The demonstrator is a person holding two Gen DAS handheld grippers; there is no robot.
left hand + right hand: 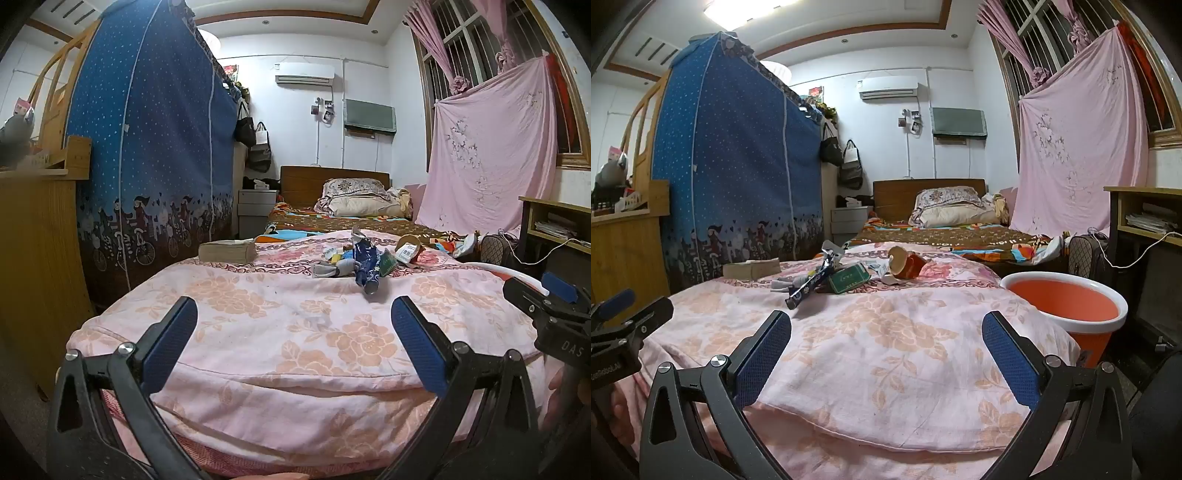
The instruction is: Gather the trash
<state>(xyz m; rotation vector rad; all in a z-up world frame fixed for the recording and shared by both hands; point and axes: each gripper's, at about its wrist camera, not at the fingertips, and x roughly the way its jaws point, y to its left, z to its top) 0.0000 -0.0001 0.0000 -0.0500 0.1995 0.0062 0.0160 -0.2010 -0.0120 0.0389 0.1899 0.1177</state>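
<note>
Two grippers, left gripper point(293, 321) and right gripper point(886, 334), hover jaws apart, empty, over the pink floral quilt point(314, 332). One trash pile point(846, 277) lies mid-bed beyond. Only the right view shows the whole orange bucket point(1067, 306) beside the bed.

Cloth, crinkled foil and hard plastic under my claws.

My left gripper point(293, 321) and right gripper point(886, 336) have matt black plastic arms, bright metal rivets and blue pads with a fine dimpled, rubbery grain. Beneath them lies the pink flower-printed cotton quilt point(886, 354), soft, matt and creased. On it sit a glossy, crumpled dark blue foil wrapper point(809, 286), a green printed cardboard box point(847, 282) with a slight sheen, and a torn brown paper cup point(905, 264). The orange plastic bucket with a white rim point(1067, 299) looks smooth and faintly shiny. The yellowish wooden cabinet point(37, 258) shows a matt grain.
</note>
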